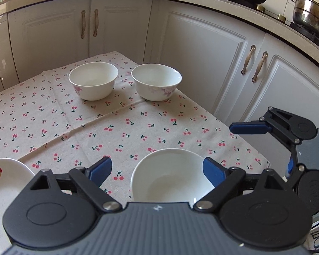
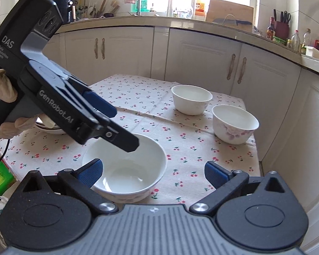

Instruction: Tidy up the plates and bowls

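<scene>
- Near bowl (image 2: 125, 167) is sitting on the cherry-print tablecloth (image 1: 138, 131), two more bowls (image 1: 93, 80) at 12 o'clock.
- Left gripper (image 1: 157, 172) is hovering over it, fingers wide, empty.
- Right gripper (image 2: 153, 174) likewise wide.
- Judging: grasp pending; next, closing on the rim.

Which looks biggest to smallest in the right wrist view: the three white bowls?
1. Plain white bowl nearest the camera, though nearness inflates it.
2. Floral white bowl on the right.
3. Far white bowl, nearly alike.
</scene>
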### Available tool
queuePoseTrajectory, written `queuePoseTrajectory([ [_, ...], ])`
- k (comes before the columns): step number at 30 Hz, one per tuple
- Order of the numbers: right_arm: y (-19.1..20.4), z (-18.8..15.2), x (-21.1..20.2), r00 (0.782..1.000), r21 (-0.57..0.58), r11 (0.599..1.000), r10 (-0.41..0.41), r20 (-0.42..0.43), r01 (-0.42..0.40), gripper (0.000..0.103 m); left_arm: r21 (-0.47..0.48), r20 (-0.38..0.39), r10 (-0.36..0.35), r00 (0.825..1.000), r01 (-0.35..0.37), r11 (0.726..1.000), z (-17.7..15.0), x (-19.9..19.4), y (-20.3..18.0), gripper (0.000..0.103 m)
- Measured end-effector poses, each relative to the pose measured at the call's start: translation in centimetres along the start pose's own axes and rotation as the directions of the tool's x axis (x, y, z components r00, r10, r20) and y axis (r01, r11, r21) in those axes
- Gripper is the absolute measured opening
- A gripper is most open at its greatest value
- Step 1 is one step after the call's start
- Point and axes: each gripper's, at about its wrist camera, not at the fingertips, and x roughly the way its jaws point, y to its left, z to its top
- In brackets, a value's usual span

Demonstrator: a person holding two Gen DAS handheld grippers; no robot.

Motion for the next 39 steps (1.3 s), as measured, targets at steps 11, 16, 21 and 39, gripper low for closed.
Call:
queuePoseTrajectory([
  [11, -5.9, 1.0, 4.1, 0.981, 0.016, 0.981, -0.195, -0.02, 0.195, 0.103, 0.087, -0.068, 0.022, 0.997, -0.016, 0.996, 6.1, 4.4, 0.9, 0.092],
  [16, -7.5, 1.9, 6.6, 0.974, 0.011, 0.974, -0.225, -0.028, 0.225, 0.103, 0.133, -0.065, 0.018, 0.998, -0.009, 0.991, 9.7, 7.4, 1.0, 0.092],
  [21, -8.8, 2.7, 8.8, 0.971, -0.004, 0.971, -0.238, -0.032, 0.238, 0.103, 0.16, -0.079, 0.006, 0.997, 0.007, 0.987, 12.3, 10.6, 1.3, 0.091],
  [39, -12.3, 3.3, 14.0, 0.973, 0.046, 0.973, -0.224, -0.052, 0.226, 0.102, 0.173, -0.119, -0.018, 0.993, 0.038, 0.984, 16.5, 18.3, 1.7, 0.08],
])
